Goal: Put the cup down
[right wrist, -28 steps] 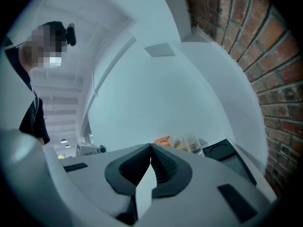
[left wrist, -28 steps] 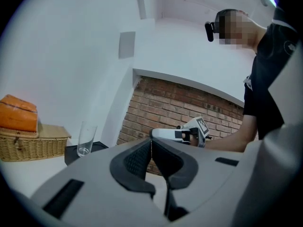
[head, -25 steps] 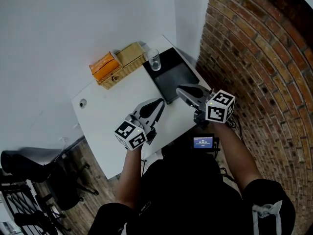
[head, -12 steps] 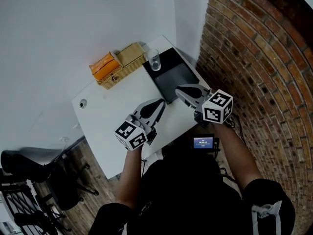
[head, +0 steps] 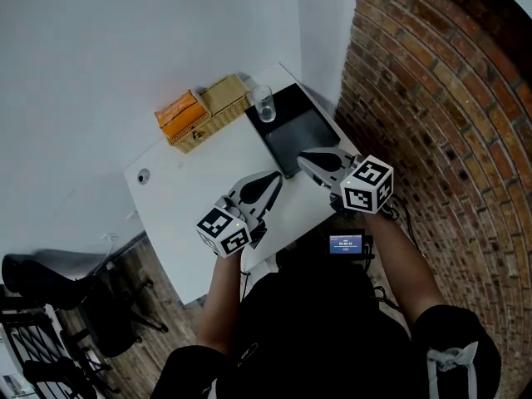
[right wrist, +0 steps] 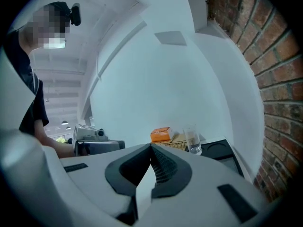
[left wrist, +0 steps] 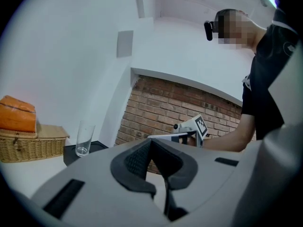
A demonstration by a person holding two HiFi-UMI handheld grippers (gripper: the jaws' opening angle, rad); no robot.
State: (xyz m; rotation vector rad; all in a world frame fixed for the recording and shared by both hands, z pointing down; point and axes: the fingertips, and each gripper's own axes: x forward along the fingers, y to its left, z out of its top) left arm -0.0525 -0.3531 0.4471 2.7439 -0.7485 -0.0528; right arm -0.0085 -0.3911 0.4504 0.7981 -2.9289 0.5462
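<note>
A clear empty glass (head: 264, 104) stands upright on a black tray (head: 301, 131) at the far right corner of the white table (head: 191, 214). My left gripper (head: 275, 178) hovers over the table's near part, well short of the glass (left wrist: 84, 138). Its jaws have just closed the last bit and are shut with nothing between them (left wrist: 150, 141). My right gripper (head: 303, 157) is over the tray's near edge, also shut and empty (right wrist: 151, 147). It points at the glass (right wrist: 191, 141) from a distance.
A wicker basket (head: 209, 115) with an orange box (head: 179, 111) on it sits at the table's back edge, left of the glass. A brick wall (head: 432, 123) runs close along the right. A small round object (head: 144, 175) lies at the table's left. A dark chair (head: 50, 281) stands at lower left.
The right gripper has rolled slightly and its marker cube has shifted a little down and left. The left gripper has kept its place.
</note>
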